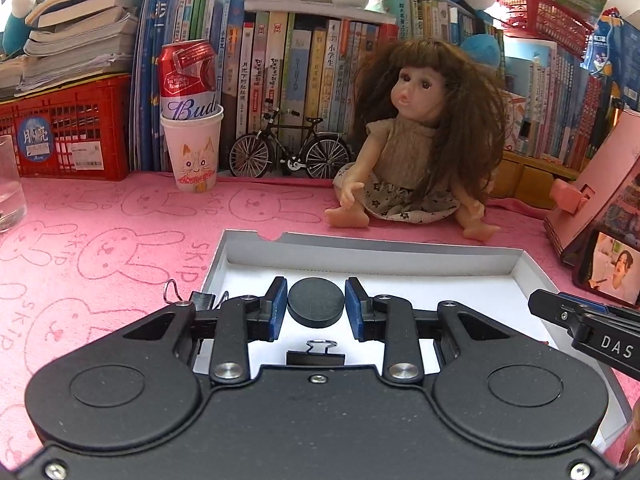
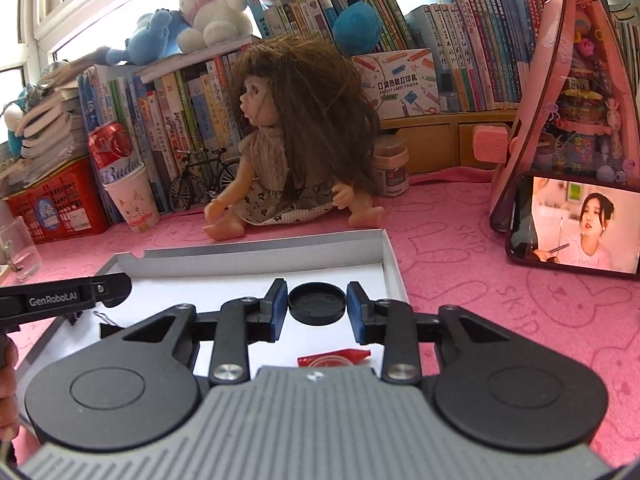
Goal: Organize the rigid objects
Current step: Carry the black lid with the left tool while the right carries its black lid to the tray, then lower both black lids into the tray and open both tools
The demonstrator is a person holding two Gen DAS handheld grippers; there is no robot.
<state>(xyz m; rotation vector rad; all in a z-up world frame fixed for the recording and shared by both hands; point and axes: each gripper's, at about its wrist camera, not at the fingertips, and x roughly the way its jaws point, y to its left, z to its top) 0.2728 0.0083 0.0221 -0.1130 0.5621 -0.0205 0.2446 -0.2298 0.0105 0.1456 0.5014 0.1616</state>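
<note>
Each hand-held gripper, left [image 1: 316, 307] and right [image 2: 317, 306], clasped a flat, matte black round piece between blue pads: a solid disc [image 1: 316, 301] and a rimmed cap [image 2: 317, 302], both over a shallow white cardboard tray [image 1: 372, 248]. The tray lay on a surface covered in pink rabbit-print cloth [image 1: 100, 232], before a long-haired doll [image 1: 416, 148] and shelved books [image 1: 280, 76].
</note>
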